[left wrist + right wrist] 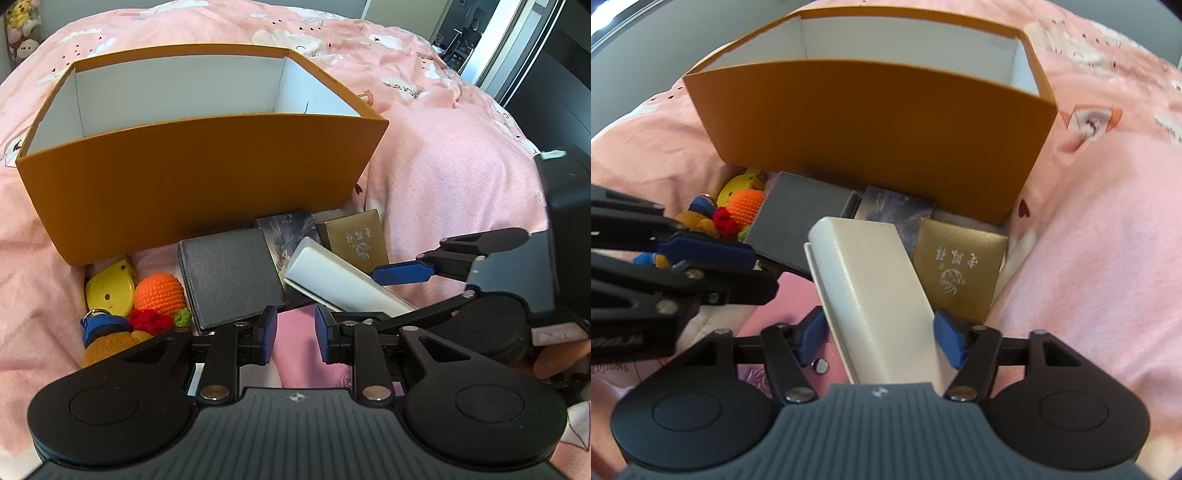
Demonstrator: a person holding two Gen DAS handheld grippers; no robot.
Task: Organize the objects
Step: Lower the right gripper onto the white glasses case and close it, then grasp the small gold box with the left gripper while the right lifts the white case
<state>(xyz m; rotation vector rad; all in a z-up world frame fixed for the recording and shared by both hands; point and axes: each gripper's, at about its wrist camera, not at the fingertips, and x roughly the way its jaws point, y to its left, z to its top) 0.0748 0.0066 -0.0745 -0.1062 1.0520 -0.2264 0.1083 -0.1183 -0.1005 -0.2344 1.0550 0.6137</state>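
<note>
1. A pink bedspread (443, 177) with cartoon prints filled the scene, soft and rumpled, and an orange box (207, 170) sat on it, open-topped, its white inside showing nothing.
2. At the foot of the box lay the clutter: a dark wallet (231, 273), a gold booklet (356, 238), a printed card pack (286, 232), a yellow toy (109, 288) and an orange crochet fruit (160, 293).
3. The right tongs (879, 339) were clamped on the white case (871, 291), blue pads pressing its two long sides near the close end.
4. The case's long axis ran away from those tongs toward 11 o'clock in the right wrist view, its rounded far end raised above the wallet and aimed at the box wall.
5. The left tongs (295, 334) hung narrowly parted over pink cloth, gripping nothing; the case crossed just to their 1 o'clock.
6. The right hand clearly had the job: by my read, the case needed lifting over the near wall at 12 o'clock.
</note>
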